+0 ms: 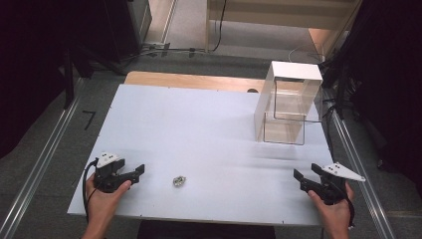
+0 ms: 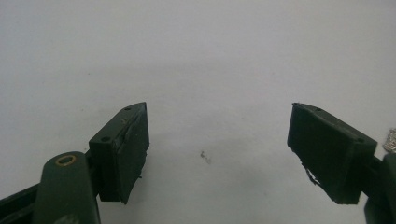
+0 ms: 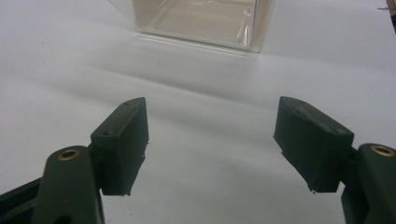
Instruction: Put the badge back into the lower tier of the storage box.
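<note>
Small silvery object lies with its long axis slanting up-right, near the left hand-held gripper; both hand-held grippers gape empty

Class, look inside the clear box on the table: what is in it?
The clear box looks empty: through its walls only the white table and its own inner shelf show. Its white side panel hides a little of the interior.

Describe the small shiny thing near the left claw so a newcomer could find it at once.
Start at the white table and go to its near edge. Just right of the left claw lies a small crumpled silvery object. It is the one loose item there; the clear box stands far off.
</note>
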A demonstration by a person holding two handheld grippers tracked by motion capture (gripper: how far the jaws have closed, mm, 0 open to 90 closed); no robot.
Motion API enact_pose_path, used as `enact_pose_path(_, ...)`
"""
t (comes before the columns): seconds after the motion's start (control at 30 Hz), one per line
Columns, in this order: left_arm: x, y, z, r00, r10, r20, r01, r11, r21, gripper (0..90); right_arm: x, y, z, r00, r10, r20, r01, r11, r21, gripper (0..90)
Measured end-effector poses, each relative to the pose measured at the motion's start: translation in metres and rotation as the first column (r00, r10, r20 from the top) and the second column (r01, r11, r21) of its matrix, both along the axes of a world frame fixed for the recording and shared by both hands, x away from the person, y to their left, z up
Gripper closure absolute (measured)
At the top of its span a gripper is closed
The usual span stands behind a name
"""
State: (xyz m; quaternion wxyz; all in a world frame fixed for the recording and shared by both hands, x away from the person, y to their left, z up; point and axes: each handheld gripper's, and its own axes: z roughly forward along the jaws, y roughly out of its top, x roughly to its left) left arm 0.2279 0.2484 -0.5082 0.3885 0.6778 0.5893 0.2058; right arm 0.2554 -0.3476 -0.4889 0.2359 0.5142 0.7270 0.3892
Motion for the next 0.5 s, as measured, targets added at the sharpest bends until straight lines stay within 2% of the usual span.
enact_pose_path(0.5,-0.0010,-0.0110,0.0002,0.9997,-0.021,0.009,0.021,0.9998,0.001,20.8,0.0006,0.0005,-0.0004,1.0000,-0.001,-0.002,0.001,1.0000,-0.004,24.5)
